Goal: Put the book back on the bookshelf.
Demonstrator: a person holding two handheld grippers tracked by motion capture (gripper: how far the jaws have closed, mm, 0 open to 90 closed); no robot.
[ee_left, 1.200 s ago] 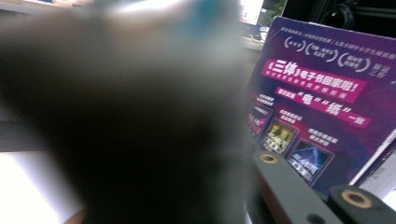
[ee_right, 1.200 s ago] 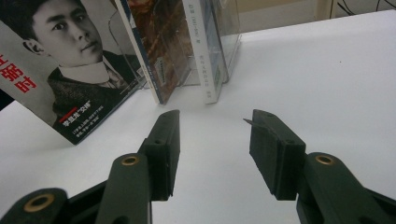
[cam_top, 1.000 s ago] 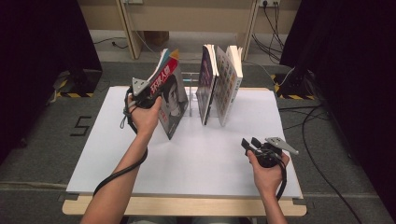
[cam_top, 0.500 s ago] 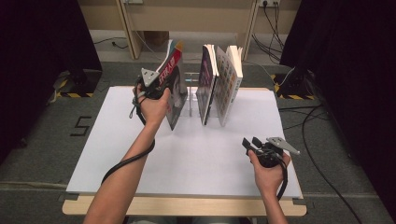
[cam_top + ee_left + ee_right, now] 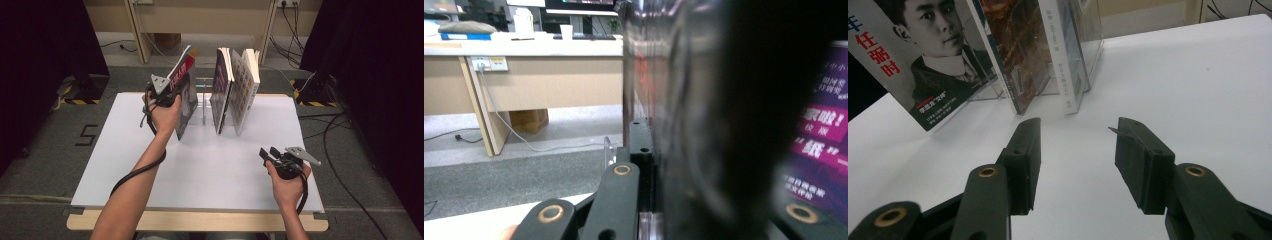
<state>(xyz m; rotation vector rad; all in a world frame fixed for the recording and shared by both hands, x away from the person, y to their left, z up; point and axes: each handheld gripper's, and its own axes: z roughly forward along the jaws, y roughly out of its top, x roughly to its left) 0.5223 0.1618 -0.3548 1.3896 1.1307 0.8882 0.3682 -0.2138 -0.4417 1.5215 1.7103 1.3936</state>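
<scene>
**Left hand brings a book to the clear rack**

The left gripper [image 5: 167, 95] has its fingers [image 5: 640, 145] clamped on the upper edge of a book [image 5: 184, 97] with a portrait cover. The book stands tilted just left of the clear rack [image 5: 204, 102], its bottom edge down on the white bench [image 5: 200, 165], its long axis running up and leaning away from the rack at the top, cover facing the person. Two more books [image 5: 235, 87] already stand on the far side of the rack from it. My guess is that the step is slotting this one in; next it needs righting and sliding toward the rack's divider. Nearer the person than the rack, the right gripper [image 5: 270, 152] rests with fingers [image 5: 1023, 160] apart, empty.
</scene>
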